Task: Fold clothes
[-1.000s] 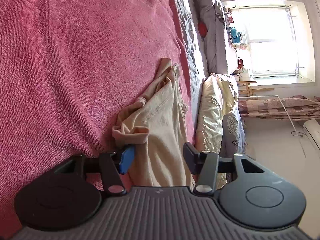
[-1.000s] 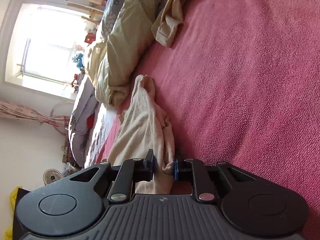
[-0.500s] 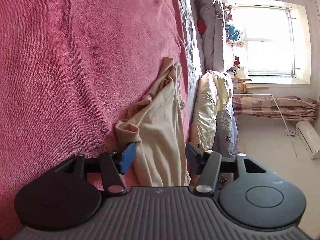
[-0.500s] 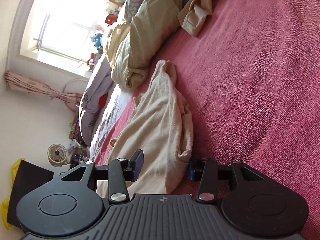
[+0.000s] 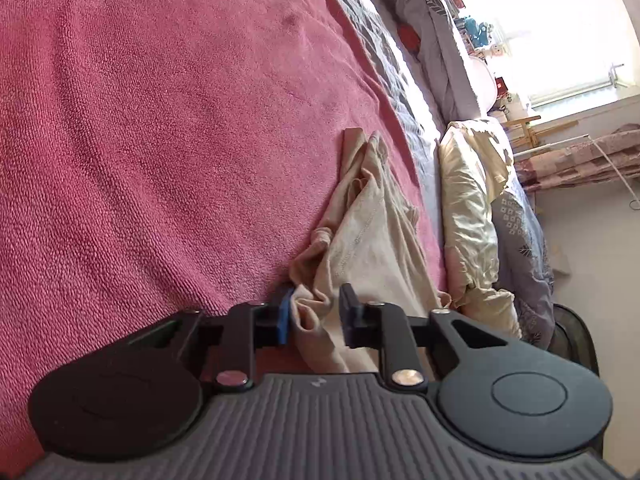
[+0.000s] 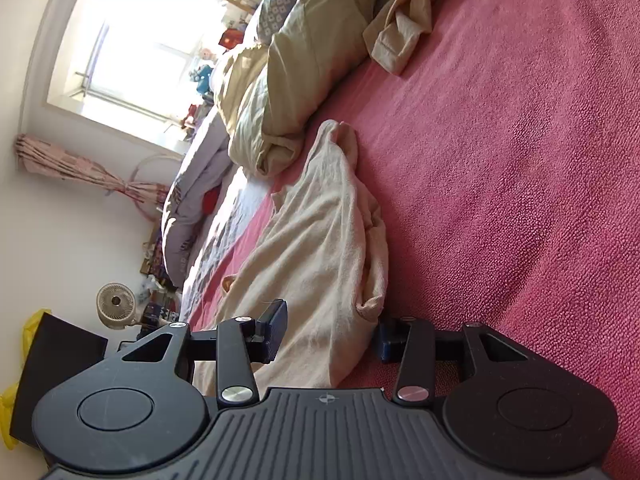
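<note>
A crumpled beige garment (image 5: 372, 232) lies on the red blanket (image 5: 160, 140), near the bed's edge. My left gripper (image 5: 316, 316) is closing, and its pads pinch a bunched fold at the garment's near end. In the right wrist view the same garment (image 6: 320, 240) stretches away over the blanket (image 6: 500, 160). My right gripper (image 6: 330, 332) stands open around the garment's other end. The cloth lies loose between its two pads and neither one presses on it.
A cream quilt (image 5: 468, 208) (image 6: 288, 80) is bunched beside the garment, with grey patterned bedding (image 5: 432, 40) beyond it. A second beige garment (image 6: 404, 36) lies further up the blanket. A small fan (image 6: 116, 306) and a black box (image 6: 60, 356) stand off the bed.
The left jaws, open around the garment before, have closed on its fold. The right jaws, shut on the cloth a second ago, have opened and let it go.
</note>
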Demonstrator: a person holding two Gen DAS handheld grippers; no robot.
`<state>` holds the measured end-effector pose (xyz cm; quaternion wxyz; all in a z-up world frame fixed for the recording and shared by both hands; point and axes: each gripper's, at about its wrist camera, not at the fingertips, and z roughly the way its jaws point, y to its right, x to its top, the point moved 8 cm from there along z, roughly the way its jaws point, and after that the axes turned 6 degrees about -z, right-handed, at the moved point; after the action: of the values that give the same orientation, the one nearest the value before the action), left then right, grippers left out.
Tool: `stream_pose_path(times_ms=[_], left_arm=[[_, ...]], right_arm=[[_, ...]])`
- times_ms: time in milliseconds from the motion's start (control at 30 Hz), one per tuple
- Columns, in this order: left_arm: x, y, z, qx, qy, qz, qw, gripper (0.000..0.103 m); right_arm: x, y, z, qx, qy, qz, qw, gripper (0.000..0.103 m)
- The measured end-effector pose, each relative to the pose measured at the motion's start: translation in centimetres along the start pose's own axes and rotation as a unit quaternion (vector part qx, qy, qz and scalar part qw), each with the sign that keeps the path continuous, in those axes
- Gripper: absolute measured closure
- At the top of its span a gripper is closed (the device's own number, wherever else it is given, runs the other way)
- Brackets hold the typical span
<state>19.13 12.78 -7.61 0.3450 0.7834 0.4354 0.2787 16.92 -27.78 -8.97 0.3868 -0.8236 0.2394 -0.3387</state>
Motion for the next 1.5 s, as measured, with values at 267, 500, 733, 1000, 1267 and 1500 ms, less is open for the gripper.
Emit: stream_pose_path(times_ms=[267, 500, 733, 1000, 1267, 1500], left_arm=[[0.1, -0.1, -1.0, -0.054, -0.02, -0.038, 0.9976, 0.096], [1.4, 2.7, -0.9, -0.062, -0.02, 0.005, 0.9979, 0.098], [-0.7, 0.3, 0.7, -0.044, -0.06, 0.008, 0.9972, 0.081], [-0.7, 1.8, 1.5, -0.053, -0.067, 0.02, 0.9962, 0.058], [-0.4, 1.7, 0.4, -0.068, -0.086, 0.007, 0.994, 0.103], [0.1, 3.3, -3.4, -0.108, -0.118, 0.005, 0.9871, 0.103]], right_arm=[[-0.2, 1.4, -0.9, -0.009, -0.012, 0.058, 0.998, 0.095], [0.9, 1.1, -3.7, 0.002, -0.002, 0.033, 0.999, 0.095], [-0.4, 1.8, -2.3, -0.002, -0.012, 0.013, 1.0, 0.075], [0.3, -0.1, 1.5, 0.0, -0.007, 0.0, 1.0, 0.074], [0.1, 0.8, 0.0, 0.028, -0.01, 0.068, 0.997, 0.096], [0.2, -0.2, -5.3, 0.072, 0.02, 0.089, 0.993, 0.099]])
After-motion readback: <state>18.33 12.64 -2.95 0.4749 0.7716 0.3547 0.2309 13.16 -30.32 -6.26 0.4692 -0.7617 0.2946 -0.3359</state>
